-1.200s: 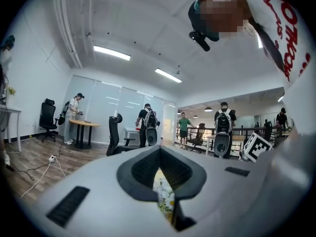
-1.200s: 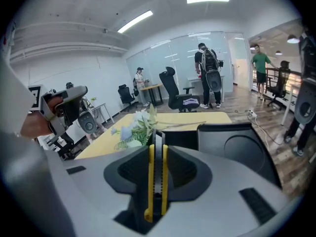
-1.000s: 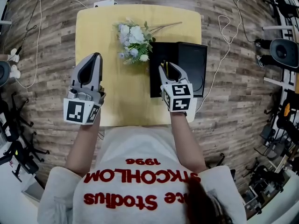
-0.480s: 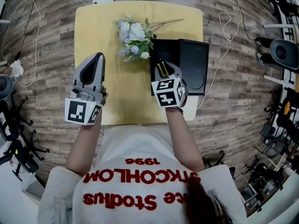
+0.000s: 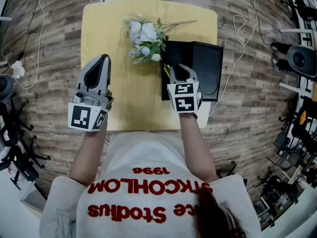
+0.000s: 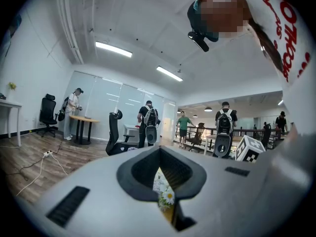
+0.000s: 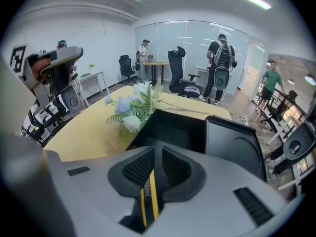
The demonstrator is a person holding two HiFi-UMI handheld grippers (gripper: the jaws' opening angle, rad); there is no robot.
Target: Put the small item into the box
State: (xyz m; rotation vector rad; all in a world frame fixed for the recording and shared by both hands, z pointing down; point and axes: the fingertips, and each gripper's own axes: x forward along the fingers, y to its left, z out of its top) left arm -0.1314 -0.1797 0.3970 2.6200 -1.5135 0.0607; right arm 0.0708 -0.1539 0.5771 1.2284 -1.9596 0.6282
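The black box (image 5: pixel 174 52) lies open on the yellow table (image 5: pixel 124 103), its lid (image 5: pixel 208 73) flat to the right. My right gripper (image 5: pixel 177 68) hangs over the box's near left part. Its jaws are closing, and a thin yellow-and-black item (image 7: pixel 148 196) sits between them; the right gripper (image 7: pixel 154 158) looks pressed onto it. A yellow bit of the item (image 5: pixel 165 69) peeks out beside the fingertips in the head view. My left gripper (image 5: pixel 101 59) hovers over the table's left side, tips together and empty; in its own view the left gripper (image 6: pixel 159 166) shows only a narrow slit.
A bunch of pale blue and white artificial flowers (image 5: pixel 143 39) lies at the table's far middle, touching the box's left corner, and shows again as flowers (image 7: pixel 131 113) in the right gripper view. Cables (image 5: pixel 237 38) run over the wooden floor. People and office chairs stand far off.
My right gripper has levelled out and shifted slightly right over the box. The yellow sticks seen in front of its tips are now mostly hidden between the jaws. The left gripper stayed put.
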